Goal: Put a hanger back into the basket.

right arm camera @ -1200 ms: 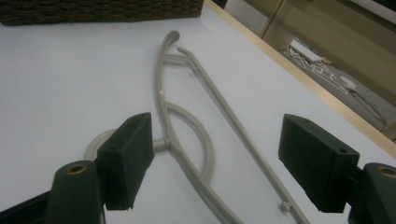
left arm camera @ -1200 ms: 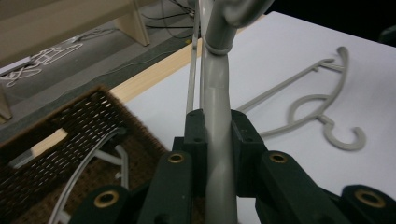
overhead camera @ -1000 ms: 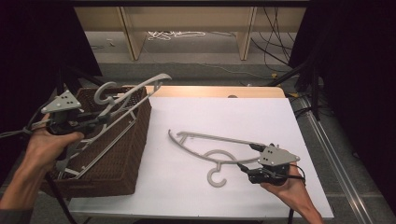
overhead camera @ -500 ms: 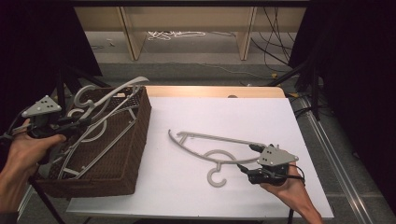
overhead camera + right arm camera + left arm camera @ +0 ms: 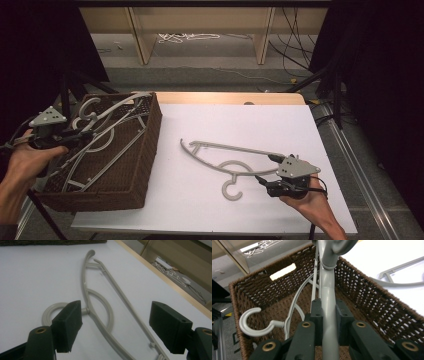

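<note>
Holding hangers [image 5: 107, 132], a wicker basket [image 5: 145, 160].

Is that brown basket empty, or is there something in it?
Not empty. The basket has grey hangers lying in it, one clamped in the left tool.

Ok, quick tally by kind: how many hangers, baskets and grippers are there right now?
Hangers: 3 (table hanger; held hanger and second hanger in the basket, and the tangle may hide more)
Basket: 1
Grippers: 2 (left gripper, right gripper)
Total: 6
</note>
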Action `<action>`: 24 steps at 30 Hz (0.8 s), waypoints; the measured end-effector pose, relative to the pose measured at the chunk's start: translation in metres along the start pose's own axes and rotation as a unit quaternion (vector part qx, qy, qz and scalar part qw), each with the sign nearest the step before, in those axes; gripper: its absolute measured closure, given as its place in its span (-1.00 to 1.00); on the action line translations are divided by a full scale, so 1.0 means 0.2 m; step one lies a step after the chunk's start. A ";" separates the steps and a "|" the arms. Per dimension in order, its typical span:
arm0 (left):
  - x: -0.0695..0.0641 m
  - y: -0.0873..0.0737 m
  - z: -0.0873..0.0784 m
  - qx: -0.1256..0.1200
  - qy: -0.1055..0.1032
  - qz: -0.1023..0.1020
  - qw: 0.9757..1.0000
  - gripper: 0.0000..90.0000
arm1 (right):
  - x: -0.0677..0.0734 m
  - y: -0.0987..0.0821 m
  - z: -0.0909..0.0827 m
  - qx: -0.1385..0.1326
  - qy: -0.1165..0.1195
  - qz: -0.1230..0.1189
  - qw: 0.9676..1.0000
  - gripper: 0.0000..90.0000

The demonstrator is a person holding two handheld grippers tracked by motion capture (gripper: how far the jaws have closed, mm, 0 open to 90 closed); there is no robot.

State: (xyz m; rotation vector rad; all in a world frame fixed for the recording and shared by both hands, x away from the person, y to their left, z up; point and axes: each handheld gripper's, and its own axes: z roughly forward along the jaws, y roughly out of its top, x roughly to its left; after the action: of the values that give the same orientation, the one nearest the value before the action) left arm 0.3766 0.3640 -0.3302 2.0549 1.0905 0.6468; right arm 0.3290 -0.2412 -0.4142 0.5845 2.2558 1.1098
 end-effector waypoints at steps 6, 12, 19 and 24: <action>0.03 -0.01 0.02 0.026 -0.006 0.018 0.999 0.77 | 0.00 0.00 0.01 0.002 0.002 0.000 1.000 -0.39; 0.02 -0.02 0.11 0.021 -0.012 -0.012 1.000 0.77 | 0.00 0.00 0.00 0.003 0.002 0.001 1.000 -0.40; 0.05 -0.06 0.20 0.060 -0.026 -0.015 0.998 0.77 | -0.01 -0.01 0.01 0.005 0.002 0.002 1.000 -0.39; 0.04 -0.10 0.26 0.071 -0.034 -0.032 0.996 0.77 | 0.00 -0.01 0.01 0.006 0.002 0.001 1.000 -0.40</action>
State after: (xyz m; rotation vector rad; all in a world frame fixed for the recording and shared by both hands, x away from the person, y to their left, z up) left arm 0.4079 0.3606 -0.3762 2.1361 1.1869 0.4772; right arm 0.3304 -0.2419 -0.4172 0.5902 2.2673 1.1000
